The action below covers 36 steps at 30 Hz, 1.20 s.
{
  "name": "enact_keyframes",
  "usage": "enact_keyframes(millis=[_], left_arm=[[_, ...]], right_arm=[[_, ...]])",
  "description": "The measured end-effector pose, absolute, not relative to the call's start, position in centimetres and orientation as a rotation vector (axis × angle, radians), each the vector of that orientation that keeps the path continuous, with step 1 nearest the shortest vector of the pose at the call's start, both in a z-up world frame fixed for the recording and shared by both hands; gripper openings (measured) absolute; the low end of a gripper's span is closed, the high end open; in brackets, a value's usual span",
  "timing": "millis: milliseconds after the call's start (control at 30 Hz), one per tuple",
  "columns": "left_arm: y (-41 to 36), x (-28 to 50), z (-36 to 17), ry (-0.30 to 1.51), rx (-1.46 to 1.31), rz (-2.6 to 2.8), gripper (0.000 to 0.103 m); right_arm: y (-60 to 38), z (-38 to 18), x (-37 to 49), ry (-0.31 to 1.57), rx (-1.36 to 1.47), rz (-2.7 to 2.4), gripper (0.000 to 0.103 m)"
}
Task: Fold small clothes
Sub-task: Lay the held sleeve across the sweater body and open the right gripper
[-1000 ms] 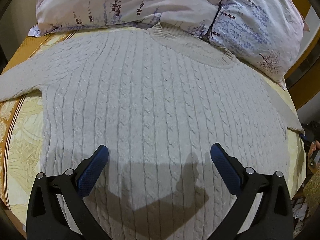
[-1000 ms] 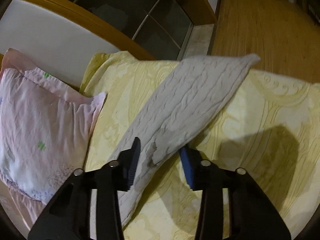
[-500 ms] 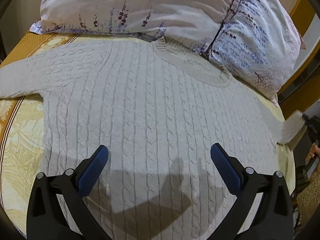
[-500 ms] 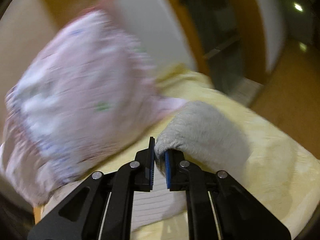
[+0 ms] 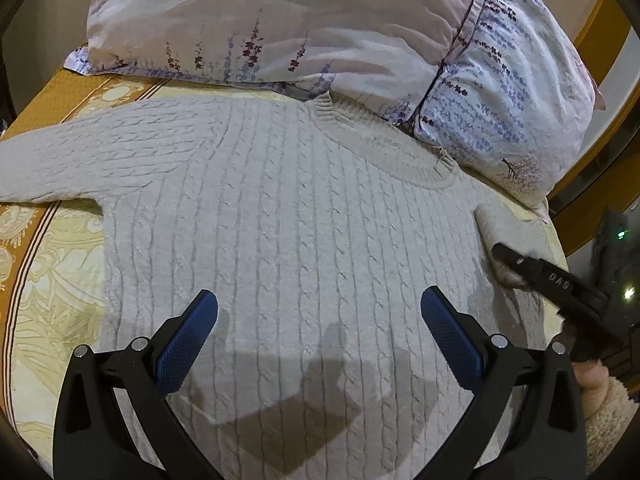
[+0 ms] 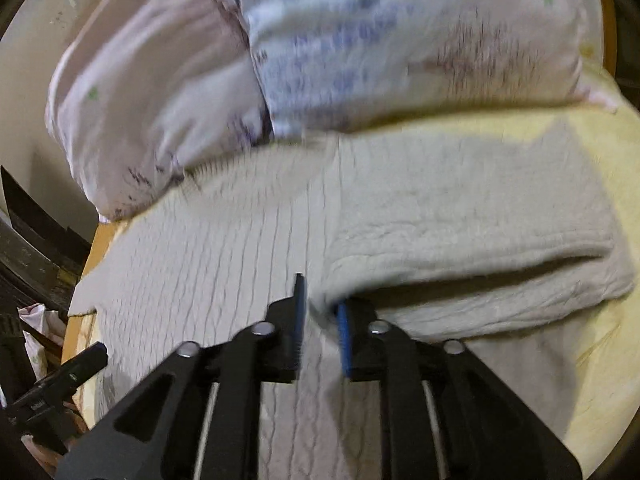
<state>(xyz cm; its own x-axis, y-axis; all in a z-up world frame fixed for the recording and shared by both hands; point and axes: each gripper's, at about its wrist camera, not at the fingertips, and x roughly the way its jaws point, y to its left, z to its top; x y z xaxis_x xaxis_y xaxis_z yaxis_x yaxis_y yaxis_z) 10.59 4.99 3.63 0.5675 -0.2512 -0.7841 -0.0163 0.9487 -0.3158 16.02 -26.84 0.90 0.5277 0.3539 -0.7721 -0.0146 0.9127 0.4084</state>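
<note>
A pale grey cable-knit sweater (image 5: 280, 232) lies flat on the bed, collar toward the pillows. Its left sleeve (image 5: 80, 160) stretches out to the left. My left gripper (image 5: 320, 320) is open and empty, hovering over the sweater's lower body. My right gripper (image 6: 320, 312) is shut on the right sleeve (image 6: 460, 240), which is folded inward over the sweater's right side. The right gripper also shows in the left wrist view (image 5: 520, 264) at the sweater's right edge, holding the sleeve (image 5: 504, 228).
Two floral pillows (image 5: 320, 28) lie just beyond the collar, also in the right wrist view (image 6: 360, 40). The yellow patterned bedsheet (image 5: 48, 280) shows on both sides. The wooden bed frame (image 5: 592, 16) and bed edge are at the right.
My right gripper closed on the right sleeve, lifted it off the bed edge and swung it inward over the sweater body. My left gripper moved slightly toward the pillows and stayed open.
</note>
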Motion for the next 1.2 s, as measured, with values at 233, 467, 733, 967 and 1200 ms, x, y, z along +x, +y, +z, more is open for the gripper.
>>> enact_keyframes(millis=[233,467,733,967,1200], left_arm=[[6.4,10.6,3.7,0.972,-0.346,-0.143,0.097],[7.8,11.1,3.7,0.977,-0.397,-0.161,0.09],[9.4,12.1,4.1,0.972,-0.509,-0.193,0.085],[10.1,13.4,3.9,0.968,-0.633,-0.263,0.084],[7.2,16.6,2.5,1.03,-0.573,-0.321,0.084]], right_arm=[[-30.4,2.5,16.0,0.918,0.523,0.098,0.047],[-32.3,2.4,17.8,0.922,0.408,-0.113,0.01],[-22.6,6.7,18.8,0.802,0.292,0.166,0.007],[-14.9,1.6,19.0,1.011,0.126,0.359,0.04],[-19.7,1.9,15.3,1.002,0.232,0.311,0.072]])
